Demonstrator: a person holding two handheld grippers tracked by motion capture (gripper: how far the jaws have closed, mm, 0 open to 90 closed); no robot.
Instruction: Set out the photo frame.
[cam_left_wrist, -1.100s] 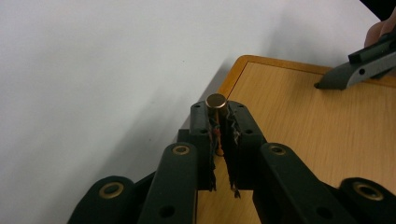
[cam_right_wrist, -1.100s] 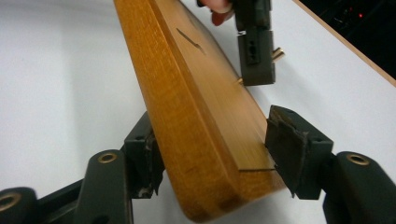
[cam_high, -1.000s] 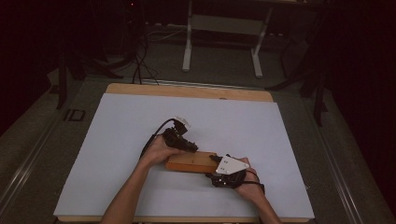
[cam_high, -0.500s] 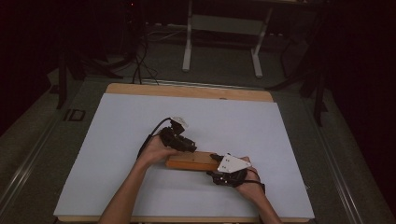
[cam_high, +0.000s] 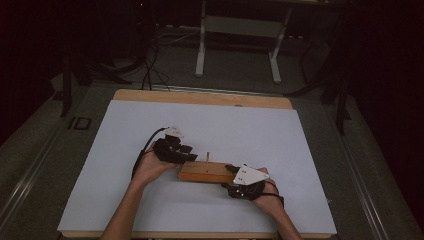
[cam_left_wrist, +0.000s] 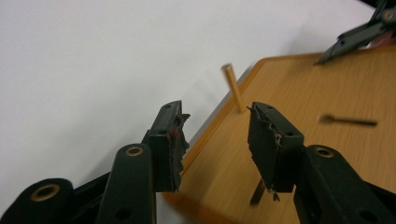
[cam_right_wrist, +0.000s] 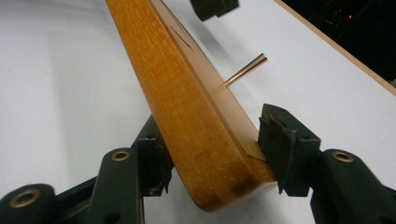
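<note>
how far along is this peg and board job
Done: one thin wooden peg stands upright in the wooden board. In hand: the right gripper clamps the board's end, while the left gripper hangs open just short of the peg. Left: closing on the peg, probably to seat or pull it.

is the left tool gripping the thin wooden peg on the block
No: in the left gripper view the left tool is open, and the thin wooden peg stands free beyond it on the flat wooden block.

High overview; close jaw views (perhaps tilted)
</note>
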